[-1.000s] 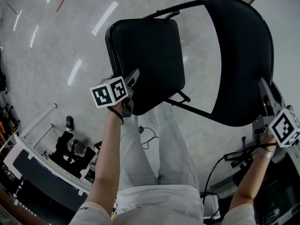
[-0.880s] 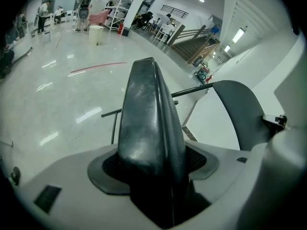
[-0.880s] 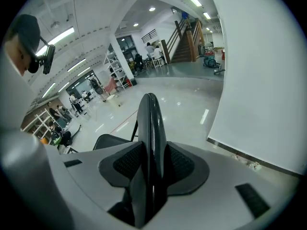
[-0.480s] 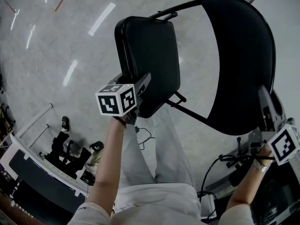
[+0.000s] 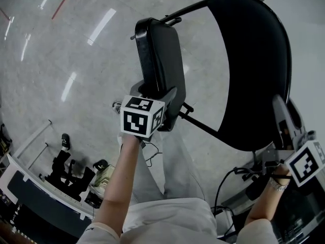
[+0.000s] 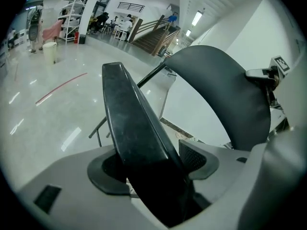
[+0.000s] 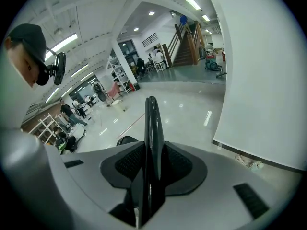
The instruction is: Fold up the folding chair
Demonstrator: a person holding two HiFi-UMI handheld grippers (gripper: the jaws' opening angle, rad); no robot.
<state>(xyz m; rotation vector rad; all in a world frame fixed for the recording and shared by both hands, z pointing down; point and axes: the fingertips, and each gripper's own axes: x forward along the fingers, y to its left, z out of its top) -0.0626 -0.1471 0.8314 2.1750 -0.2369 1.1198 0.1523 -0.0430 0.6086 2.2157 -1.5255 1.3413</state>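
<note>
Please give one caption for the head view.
Jaws just closing, the left gripper holds the upturned padded seat of the black folding chair, the right gripper its curved backrest.

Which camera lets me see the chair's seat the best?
The head view: nearly the whole seat shows, tipped up toward the backrest. The left gripper view shows only its edge, close up. The right gripper view shows just the backrest's thin edge.
</note>
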